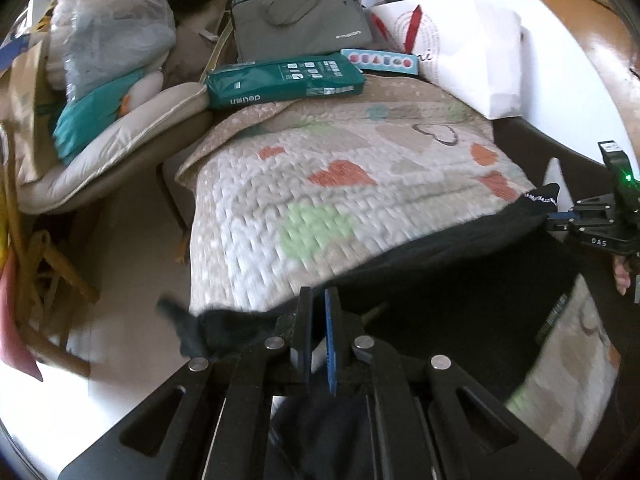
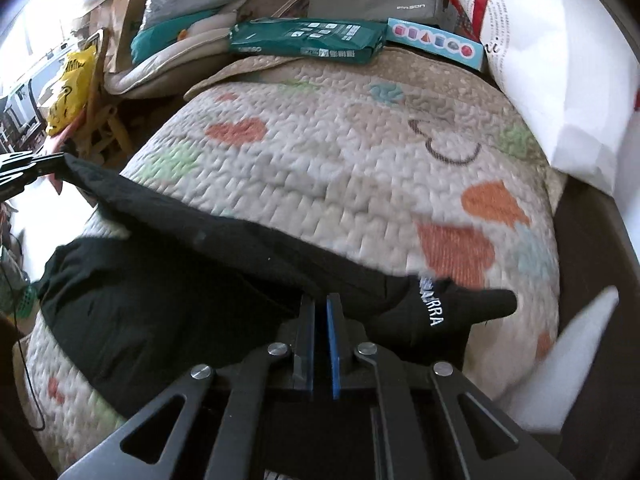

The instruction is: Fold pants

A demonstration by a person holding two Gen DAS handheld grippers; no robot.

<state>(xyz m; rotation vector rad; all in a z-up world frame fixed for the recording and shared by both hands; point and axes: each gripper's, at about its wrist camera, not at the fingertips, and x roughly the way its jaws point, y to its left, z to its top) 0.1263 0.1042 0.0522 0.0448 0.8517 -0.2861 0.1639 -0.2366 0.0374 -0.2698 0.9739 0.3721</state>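
Fingers (image 2: 308, 320) both pinch pants (image 2: 168, 280); green pack (image 2: 308, 42) beyond, on quilt (image 2: 340, 152).

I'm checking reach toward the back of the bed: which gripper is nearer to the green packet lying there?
Cannot tell. Left gripper and right gripper both hold the black pants at the quilt's near edge; the green packet lies across the quilt from each.

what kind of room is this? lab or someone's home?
Most likely a lived-in home bedroom or spare room: a bed under a heart-print quilt, a white pillow, and household clutter such as a grey laptop bag piled behind.
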